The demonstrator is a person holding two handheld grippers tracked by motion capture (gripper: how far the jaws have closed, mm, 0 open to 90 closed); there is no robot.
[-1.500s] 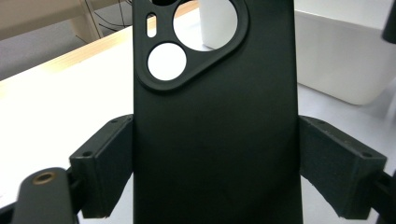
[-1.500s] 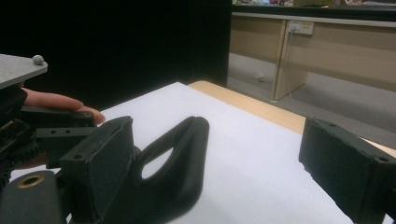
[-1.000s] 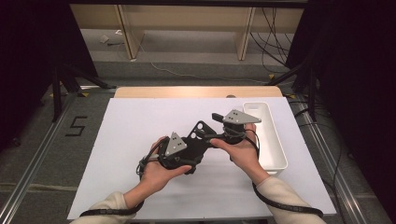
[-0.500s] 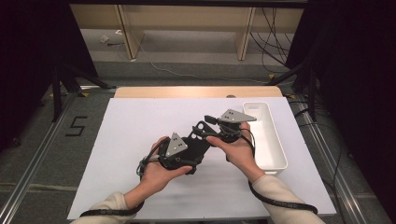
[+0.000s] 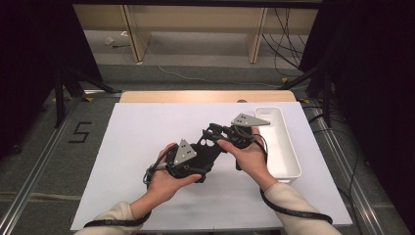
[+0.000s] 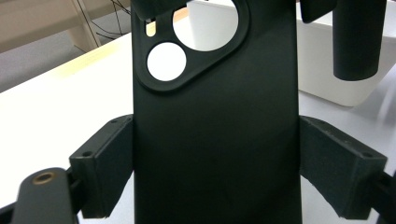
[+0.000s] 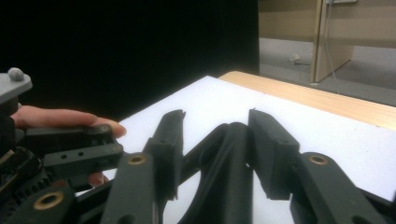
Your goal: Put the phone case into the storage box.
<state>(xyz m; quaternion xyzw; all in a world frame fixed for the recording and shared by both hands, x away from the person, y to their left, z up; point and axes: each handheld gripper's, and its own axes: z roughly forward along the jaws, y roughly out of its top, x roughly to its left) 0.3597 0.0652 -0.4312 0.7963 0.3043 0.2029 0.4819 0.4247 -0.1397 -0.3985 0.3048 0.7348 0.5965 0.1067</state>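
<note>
- Nearest the person, over the middle of the white surface (image 5: 122,147) and towards its near edge, the left gripper (image 5: 198,159) holds a black phone case (image 6: 215,126) by its two long sides. In the left gripper view the jaws press flat on both edges of the case.
- The case lies roughly level above the surface and points away and to the right. Its end with the camera cutout (image 6: 187,46) reaches towards the right gripper (image 5: 215,134).
- Just beyond, the right gripper comes at that far end from the right. Its jaws have just been closing. In the right gripper view the rim of the case stands between them with a gap on either side, so they do not yet pinch it.
- Step in hand, as I judge it: passing the case from one gripper to the other, or taking a two-handed hold on it.
- The next move calls for the right jaws to close fully on the thin rim. The left grip should stay firm until that hold is sure. A soft case may flex or slip, so a squeeze square to the rim is wanted.
- Farthest off, a white bin (image 5: 286,161) stands along the right edge of the surface, a likely place to put the case.
</note>
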